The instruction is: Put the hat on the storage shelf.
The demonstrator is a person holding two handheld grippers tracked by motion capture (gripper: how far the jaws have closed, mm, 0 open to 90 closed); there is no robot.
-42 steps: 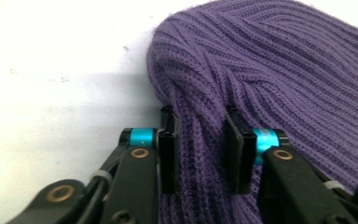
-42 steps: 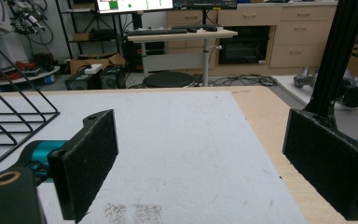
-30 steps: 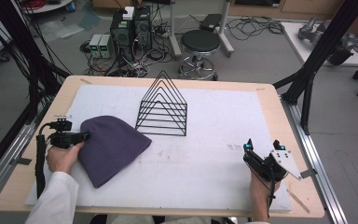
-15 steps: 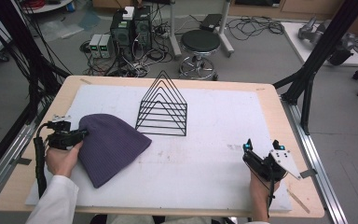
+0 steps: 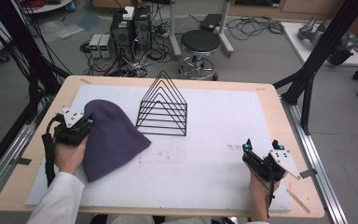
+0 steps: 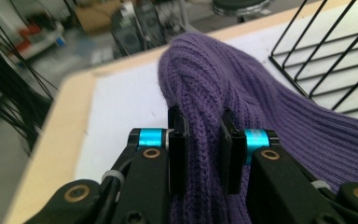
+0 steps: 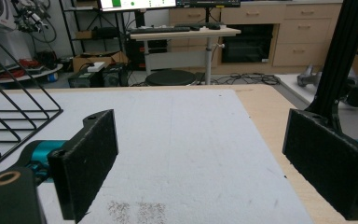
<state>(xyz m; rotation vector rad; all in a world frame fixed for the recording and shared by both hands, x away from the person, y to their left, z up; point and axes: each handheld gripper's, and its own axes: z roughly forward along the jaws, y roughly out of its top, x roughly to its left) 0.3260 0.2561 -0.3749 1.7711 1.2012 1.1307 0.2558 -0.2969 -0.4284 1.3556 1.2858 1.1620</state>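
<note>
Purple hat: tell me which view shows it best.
The high view: the whole purple hat lies flat beside the wire rack. The left gripper view shows a pinched fold between the left gripper jaws.

One purple beanie (image 5: 109,137), one black wire rack (image 5: 162,109), two hand-held grippers.

Black wire rack (image 5: 162,106) upright on white mat (image 5: 214,140), mid-table.
Behind the wooden table (image 5: 279,112): round black stool (image 5: 200,42), computer boxes (image 5: 130,25) amid tangled cables; desk with monitor farther back (image 7: 186,31).
</note>
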